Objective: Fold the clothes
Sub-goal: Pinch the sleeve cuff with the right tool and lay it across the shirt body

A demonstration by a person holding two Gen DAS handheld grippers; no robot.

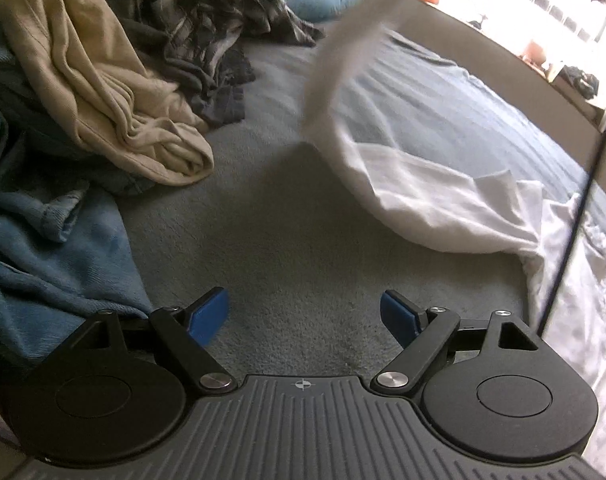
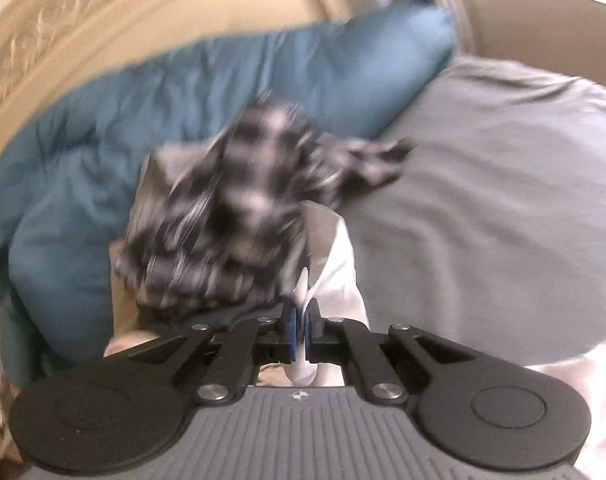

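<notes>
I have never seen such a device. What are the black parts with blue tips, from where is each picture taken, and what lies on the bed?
They are two hand-held grippers, each carrying a camera that looks along its fingers. The left gripper is open and holds nothing. The right gripper is shut on a white garment, lifting one end. On the grey bedcover lie a beige garment, a plaid shirt and blue clothes; a blue pillow lies behind.
</notes>
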